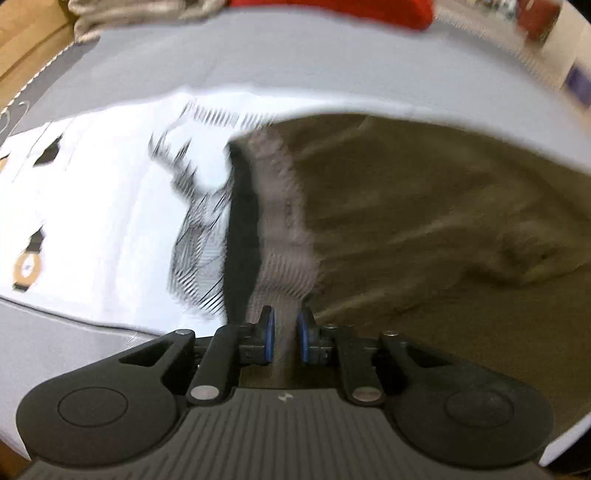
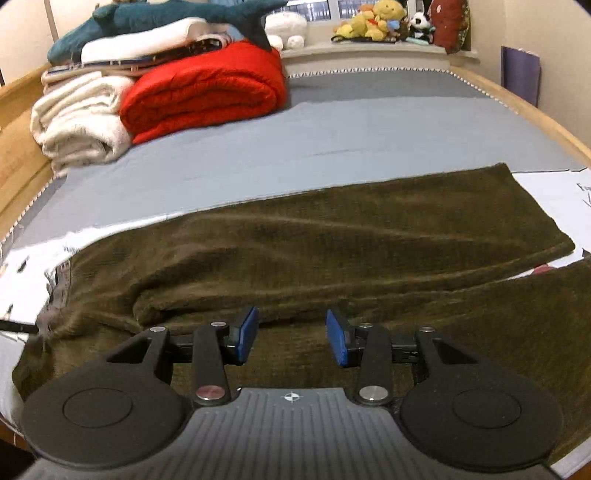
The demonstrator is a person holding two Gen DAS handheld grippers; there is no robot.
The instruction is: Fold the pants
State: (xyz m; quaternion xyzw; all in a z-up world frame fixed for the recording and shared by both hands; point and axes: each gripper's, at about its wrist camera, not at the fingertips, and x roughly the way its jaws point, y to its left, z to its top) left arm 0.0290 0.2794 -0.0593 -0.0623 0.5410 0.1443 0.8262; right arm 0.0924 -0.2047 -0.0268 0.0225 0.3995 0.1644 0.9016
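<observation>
Olive-brown pants (image 2: pixel 332 240) lie across the bed on a white sheet, legs running to the right, one leg (image 2: pixel 517 321) nearer me. In the left wrist view, which is motion-blurred, the pants (image 1: pixel 424 206) fill the right half and their grey ribbed waistband (image 1: pixel 284 236) runs down into my left gripper (image 1: pixel 286 338), which is shut on the waistband. My right gripper (image 2: pixel 291 338) is open and empty, low over the pants near the crotch, its blue pads (image 2: pixel 246 334) apart.
A grey bed sheet (image 2: pixel 332 140) lies beyond the pants. A red folded blanket (image 2: pixel 207 92), cream towels (image 2: pixel 81 122) and a plush shark (image 2: pixel 147 18) are stacked at the far left. Wooden bed frame (image 2: pixel 535 110) rims the bed. A white printed sheet (image 1: pixel 92 206) lies left of the waistband.
</observation>
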